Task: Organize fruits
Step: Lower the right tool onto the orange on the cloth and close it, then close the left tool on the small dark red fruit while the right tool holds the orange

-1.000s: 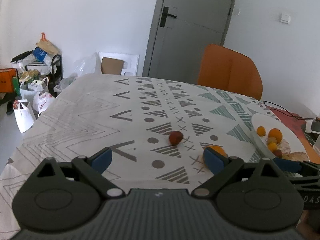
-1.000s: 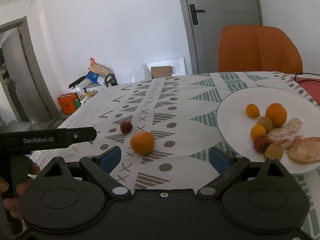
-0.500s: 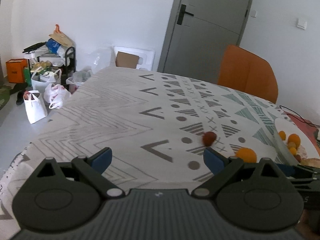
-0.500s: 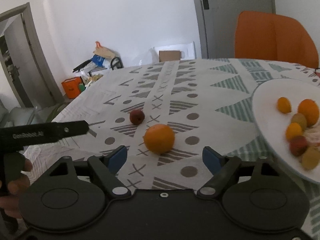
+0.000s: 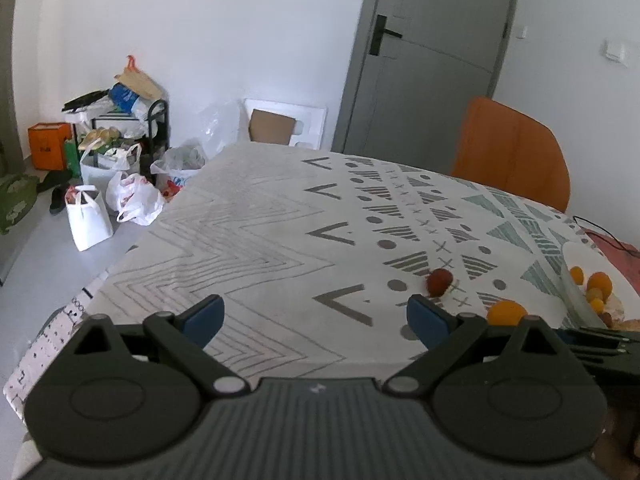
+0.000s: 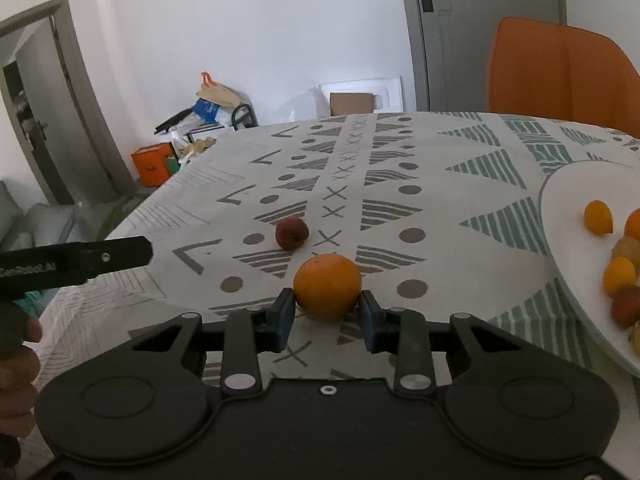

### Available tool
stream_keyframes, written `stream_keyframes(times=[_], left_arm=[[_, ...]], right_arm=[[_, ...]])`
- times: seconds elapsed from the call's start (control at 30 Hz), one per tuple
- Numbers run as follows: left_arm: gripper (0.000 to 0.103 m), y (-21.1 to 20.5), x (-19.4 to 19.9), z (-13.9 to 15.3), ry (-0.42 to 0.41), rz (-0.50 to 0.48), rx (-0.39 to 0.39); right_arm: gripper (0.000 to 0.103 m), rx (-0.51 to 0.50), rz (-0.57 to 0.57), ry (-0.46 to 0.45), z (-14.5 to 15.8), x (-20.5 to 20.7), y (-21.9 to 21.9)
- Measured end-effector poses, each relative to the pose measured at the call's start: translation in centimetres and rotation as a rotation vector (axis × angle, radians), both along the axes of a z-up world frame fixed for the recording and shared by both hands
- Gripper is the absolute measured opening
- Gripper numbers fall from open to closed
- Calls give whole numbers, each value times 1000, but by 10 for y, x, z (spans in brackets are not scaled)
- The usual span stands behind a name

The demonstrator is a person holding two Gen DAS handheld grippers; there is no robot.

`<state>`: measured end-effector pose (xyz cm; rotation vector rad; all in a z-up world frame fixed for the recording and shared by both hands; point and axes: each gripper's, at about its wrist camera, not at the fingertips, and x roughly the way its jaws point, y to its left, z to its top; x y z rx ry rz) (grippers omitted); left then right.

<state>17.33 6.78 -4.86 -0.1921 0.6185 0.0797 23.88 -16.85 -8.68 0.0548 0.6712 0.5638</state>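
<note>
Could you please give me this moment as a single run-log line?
right claw: just closed onto orange, pads touching, on tablecloth | left claw: open, empty | red fruit: loose | plate: holds other fruit

- Both views are bright with soft, even daylight; its source lies outside the frames.
- The white wall (image 5: 248, 32) reads evenly lit, with no harsh glare.
- Shadows are faint: a soft dark patch sits under the orange (image 6: 327, 286) on the tablecloth (image 6: 460, 168).
- Fisheye distortion bends the door (image 5: 436, 52) and the doorway at left of the right view; corners are vignetted black.
- Focus is fairly sharp centrally, softer toward the edges.
</note>
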Motion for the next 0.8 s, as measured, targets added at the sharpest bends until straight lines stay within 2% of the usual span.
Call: stream_keyframes(times=[0.47,0.8], left_arm=[[96,-52,16,2,-24,-109,54],[95,-76,37,-5,-21,-159,75]], right_arm=[[32,57,-55,-15,6,-13,-42],[32,42,-76,-12,0,-17,-57]])
